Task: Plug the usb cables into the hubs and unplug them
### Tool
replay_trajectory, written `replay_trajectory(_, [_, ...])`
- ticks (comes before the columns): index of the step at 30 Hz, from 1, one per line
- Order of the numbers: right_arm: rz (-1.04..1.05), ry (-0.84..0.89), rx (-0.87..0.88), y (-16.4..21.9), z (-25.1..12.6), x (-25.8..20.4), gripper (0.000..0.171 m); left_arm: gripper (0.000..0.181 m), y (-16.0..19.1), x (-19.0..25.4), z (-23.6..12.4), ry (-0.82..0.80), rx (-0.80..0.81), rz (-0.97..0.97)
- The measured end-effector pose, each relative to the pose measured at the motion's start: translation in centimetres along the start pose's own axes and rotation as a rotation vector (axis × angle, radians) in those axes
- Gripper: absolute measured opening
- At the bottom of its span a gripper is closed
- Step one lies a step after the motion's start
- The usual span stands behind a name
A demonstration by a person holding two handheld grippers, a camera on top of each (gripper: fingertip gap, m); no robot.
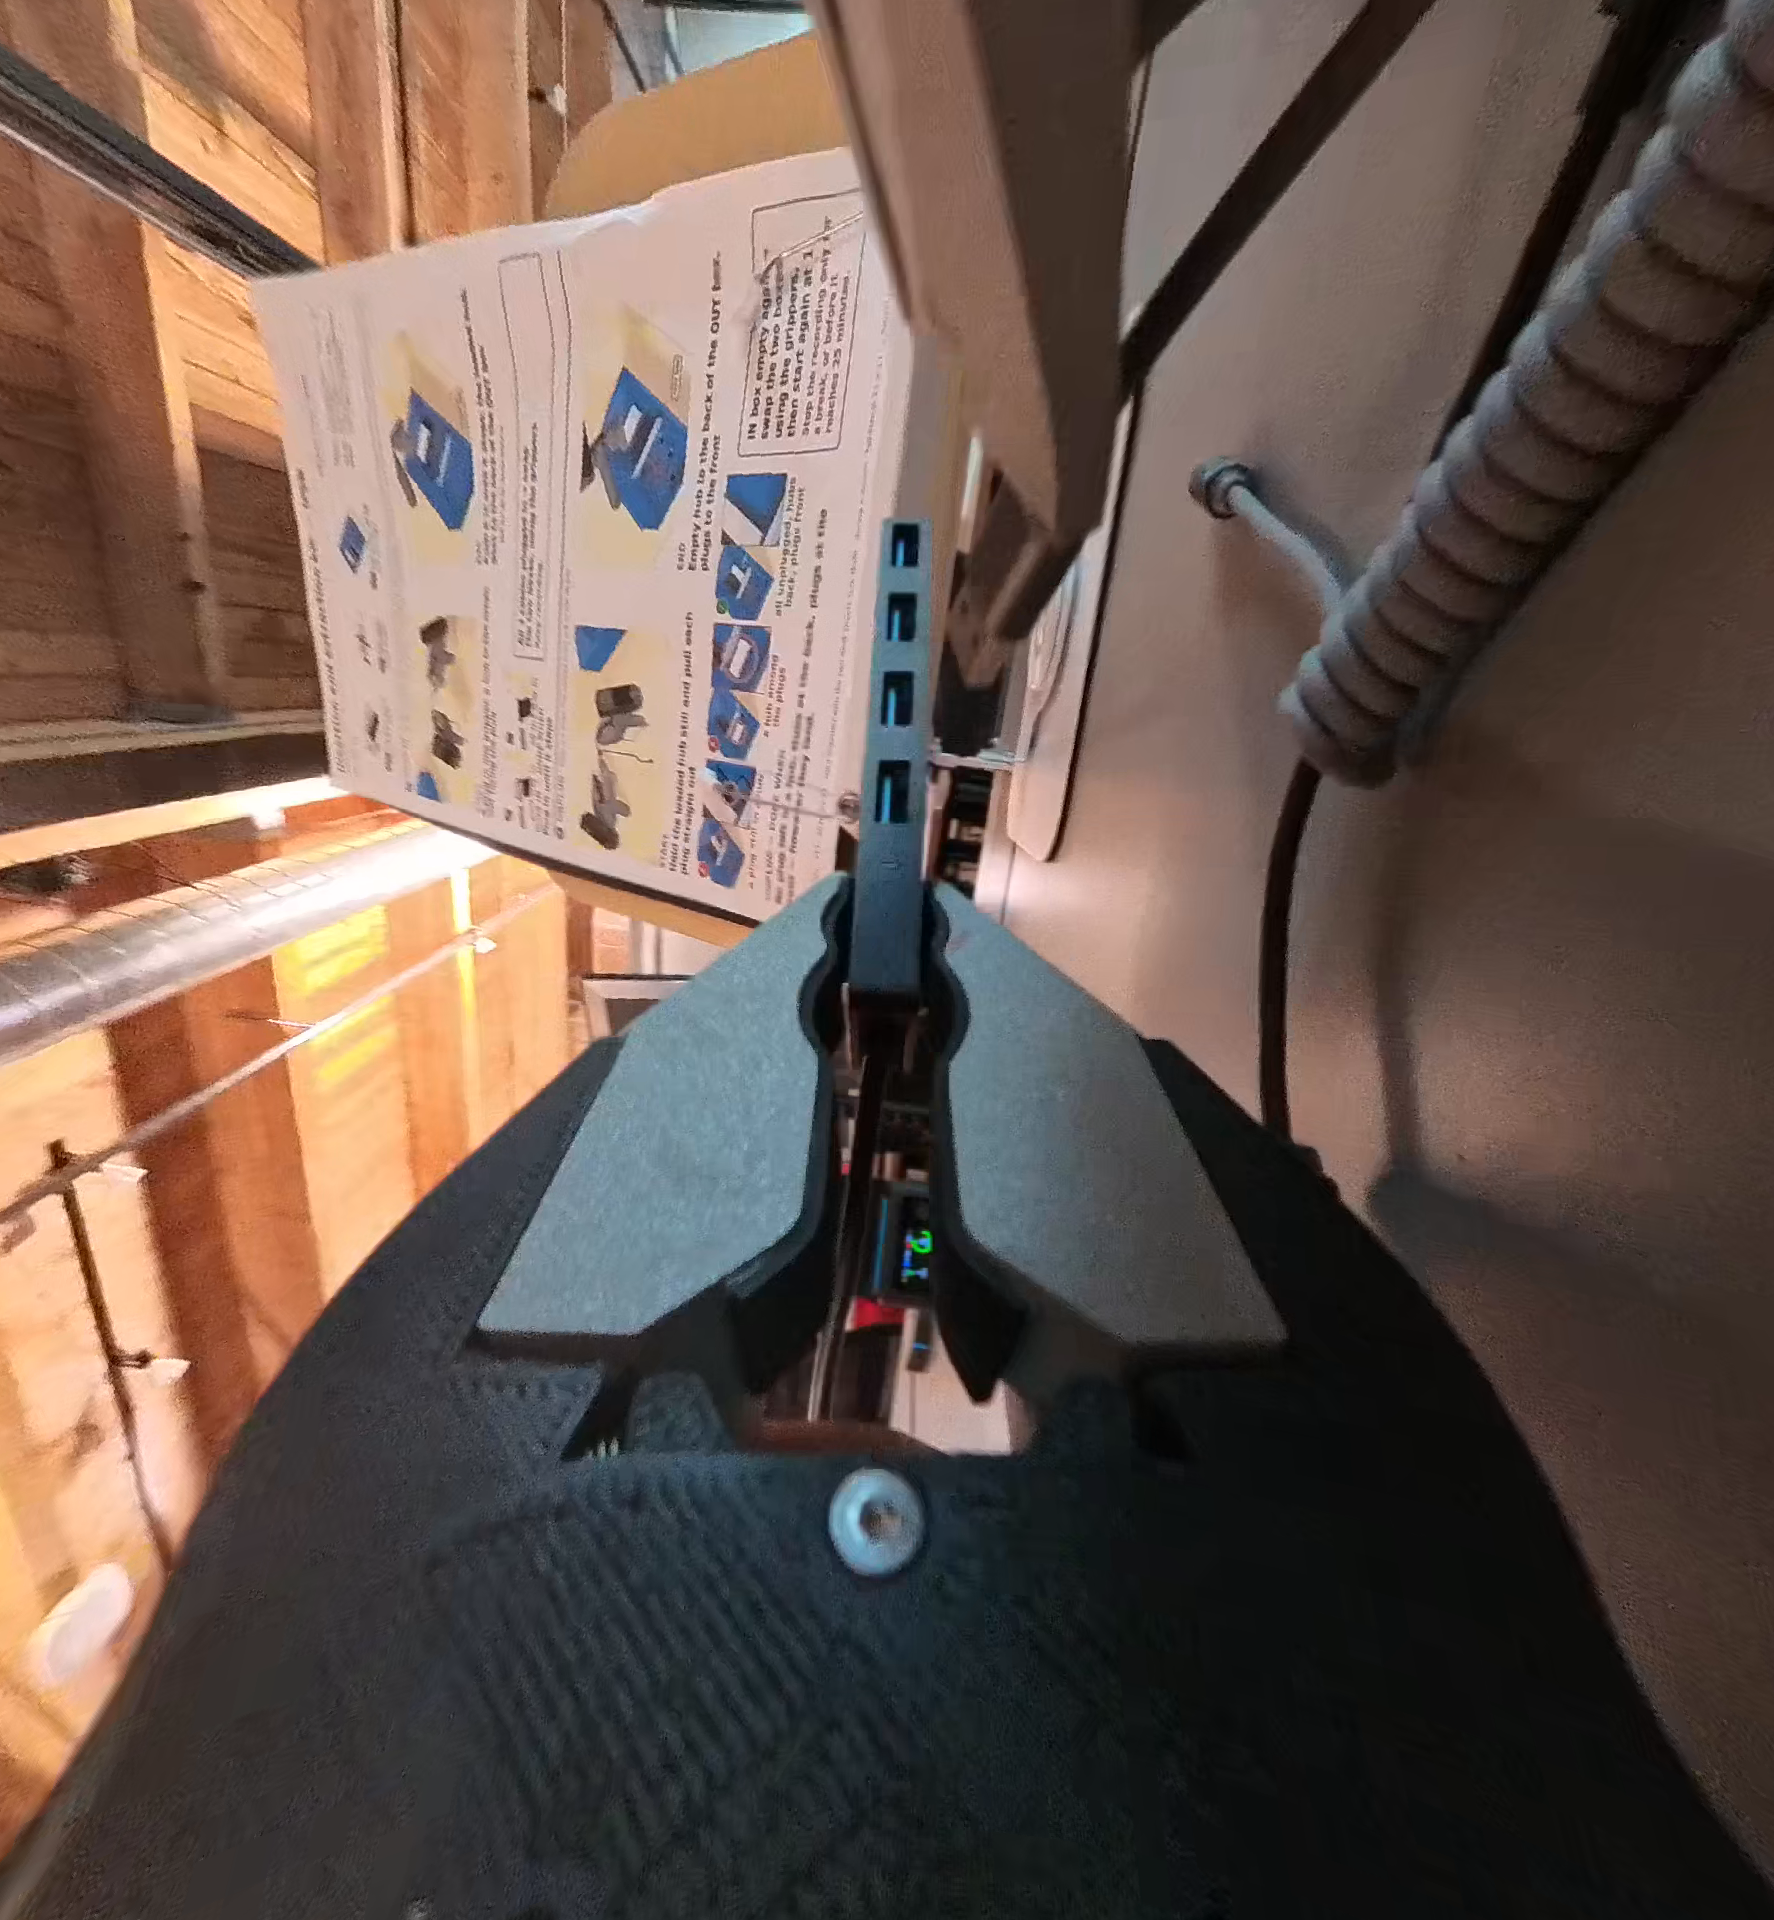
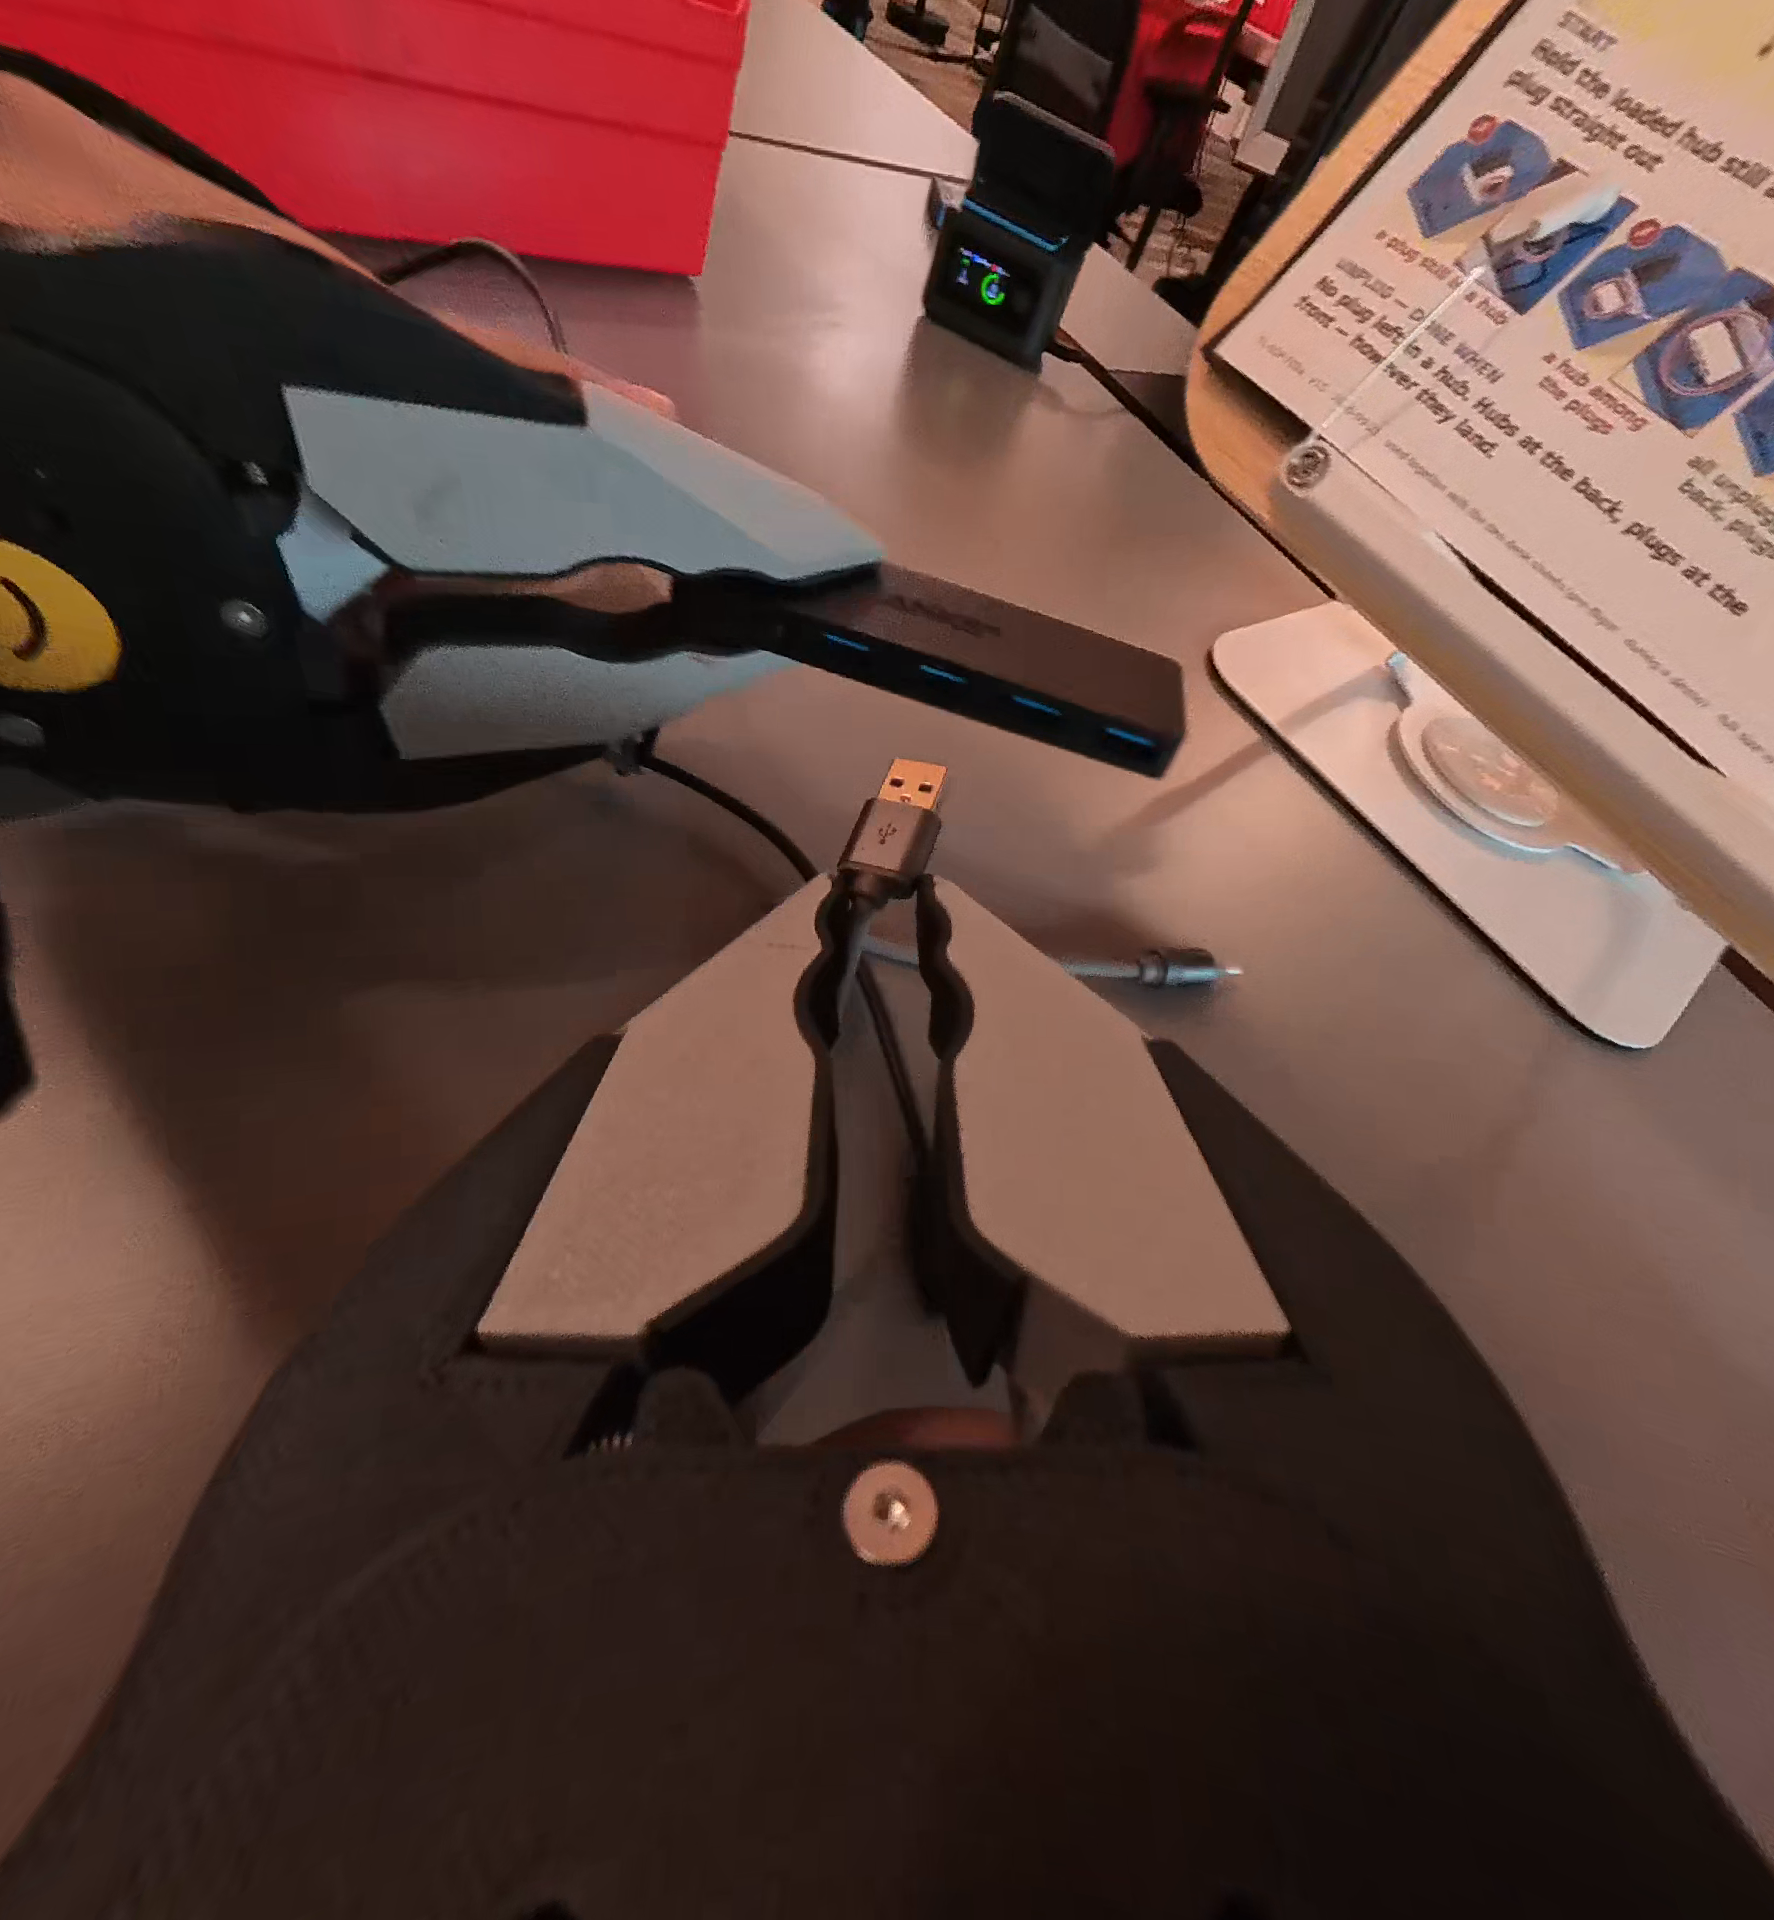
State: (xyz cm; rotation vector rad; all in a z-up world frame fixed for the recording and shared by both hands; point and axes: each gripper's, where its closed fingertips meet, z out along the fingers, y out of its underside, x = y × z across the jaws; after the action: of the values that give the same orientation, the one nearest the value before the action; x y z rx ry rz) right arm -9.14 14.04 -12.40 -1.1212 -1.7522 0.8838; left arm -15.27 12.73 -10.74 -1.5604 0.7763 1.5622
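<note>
The left gripper [image 1: 888, 914] fingers clamp the black hub [image 1: 895, 727], while the right gripper [image 2: 878, 883] fingers pinch the USB plug [image 2: 893, 826] just short of the hub's ports.

Left wrist view rolled sideways, close behind hub [image 1: 898, 717], right wrist view level (both share instruction sheet [image 2: 1631, 343])

The hub's [image 2: 987, 665] near end is hidden between the left gripper's [image 2: 758, 613] fingers.

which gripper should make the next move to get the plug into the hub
Right. The right gripper holds the USB plug, metal tip forward, just short of the hub and its four empty ports. The left gripper only needs to steady the hub.
</note>
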Motion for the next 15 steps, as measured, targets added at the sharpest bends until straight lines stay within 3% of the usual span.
replay_trajectory(6, [0.006, -0.072, 0.034, -0.5, -0.3, -1.2, 0.010, 0.009, -0.2, 0.1, -0.1, -0.002, 0.005, 0.014])
replay_trajectory(9, [0.010, -0.246, 0.246, -3.6, -2.7, -2.9, 0.009, 0.009, 0.0, -0.1, -0.2, 0.002, 0.004, -0.036])
replay_trajectory(12, [-0.121, -0.365, 0.537, -6.9, -7.0, -4.7, 0.009, 0.009, 0.3, -0.4, -0.2, 0.001, 0.000, -0.068])
replay_trajectory(15, [-0.166, -0.442, 0.650, -7.8, -9.3, -5.7, 0.009, 0.009, 0.5, -0.6, -0.2, -0.004, 0.001, -0.088])
